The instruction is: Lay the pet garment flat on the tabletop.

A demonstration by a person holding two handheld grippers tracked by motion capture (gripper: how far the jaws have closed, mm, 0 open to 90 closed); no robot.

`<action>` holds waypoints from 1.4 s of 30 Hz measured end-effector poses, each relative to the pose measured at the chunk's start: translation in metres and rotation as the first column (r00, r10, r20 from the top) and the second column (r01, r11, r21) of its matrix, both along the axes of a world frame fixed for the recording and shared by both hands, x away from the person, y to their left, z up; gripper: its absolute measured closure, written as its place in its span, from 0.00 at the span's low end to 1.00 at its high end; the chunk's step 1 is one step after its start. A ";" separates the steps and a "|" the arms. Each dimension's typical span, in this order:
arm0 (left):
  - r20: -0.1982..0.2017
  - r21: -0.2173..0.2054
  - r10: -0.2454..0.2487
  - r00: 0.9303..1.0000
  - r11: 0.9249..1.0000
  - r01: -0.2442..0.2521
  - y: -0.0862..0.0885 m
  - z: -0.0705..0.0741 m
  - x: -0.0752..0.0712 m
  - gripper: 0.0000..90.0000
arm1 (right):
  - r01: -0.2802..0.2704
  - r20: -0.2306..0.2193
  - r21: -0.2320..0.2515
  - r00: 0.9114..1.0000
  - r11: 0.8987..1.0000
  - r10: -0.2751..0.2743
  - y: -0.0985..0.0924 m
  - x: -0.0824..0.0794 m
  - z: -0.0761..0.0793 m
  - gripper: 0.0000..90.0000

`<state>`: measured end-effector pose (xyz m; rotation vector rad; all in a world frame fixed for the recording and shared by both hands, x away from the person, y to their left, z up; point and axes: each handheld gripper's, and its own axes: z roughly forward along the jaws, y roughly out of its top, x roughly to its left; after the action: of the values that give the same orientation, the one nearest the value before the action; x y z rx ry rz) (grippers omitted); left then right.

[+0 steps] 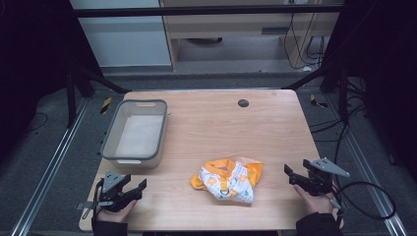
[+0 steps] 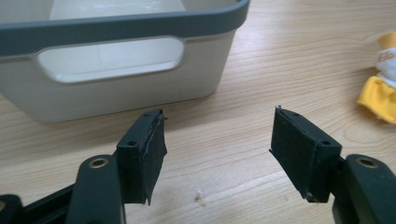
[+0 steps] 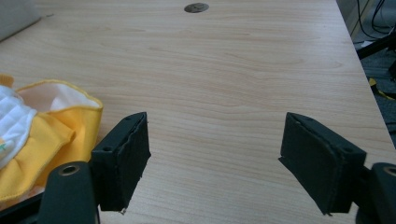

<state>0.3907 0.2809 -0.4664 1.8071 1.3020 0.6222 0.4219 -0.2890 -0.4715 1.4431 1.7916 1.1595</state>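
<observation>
A crumpled orange-and-white cloth lies on the wooden worktop, in the lower middle of the high view, between the two tools and touched by neither. The left hand-held gripper sits at the lower left of that view, jaws spread with nothing between them — just below a grey bin, which stands in the left half of the frame. In the left gripper view the bin fills the upper left and the cloth shows at the right edge. The right hand-held gripper rests at the lower right, jaws also spread and empty — the cloth just to its left in its own view.
</observation>
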 end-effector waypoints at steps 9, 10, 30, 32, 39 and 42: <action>0.005 -0.002 -0.052 0.999 0.999 0.052 -0.010 0.003 -0.006 0.40 | -0.071 -0.001 0.023 0.997 0.997 0.071 0.006 -0.004 0.007 0.33; 0.005 0.003 -0.065 0.998 0.998 0.065 -0.012 0.004 -0.007 0.40 | -0.090 -0.005 0.011 0.996 0.996 0.090 0.010 -0.005 0.009 0.34; 0.012 -0.006 -0.160 0.987 0.987 0.160 -0.043 0.022 0.007 0.43 | -0.258 -0.003 0.003 0.966 0.966 0.258 0.043 0.001 0.032 0.40; 0.017 -0.007 -0.168 0.986 0.986 0.168 -0.047 0.025 0.010 0.44 | -0.270 -0.004 -0.003 0.963 0.963 0.270 0.046 0.003 0.034 0.40; 0.017 0.009 -0.199 0.980 0.980 0.199 -0.066 0.027 0.021 0.46 | -0.295 -0.007 -0.015 0.955 0.955 0.295 0.055 0.008 0.038 0.44; 0.007 0.017 -0.209 0.978 0.978 0.209 -0.073 0.026 0.026 0.48 | -0.308 -0.005 -0.014 0.951 0.951 0.308 0.059 0.010 0.038 0.46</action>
<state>0.4166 0.2082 -0.4407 1.9214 1.0847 0.5252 0.4324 -0.2299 -0.4333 1.1825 2.0764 1.2916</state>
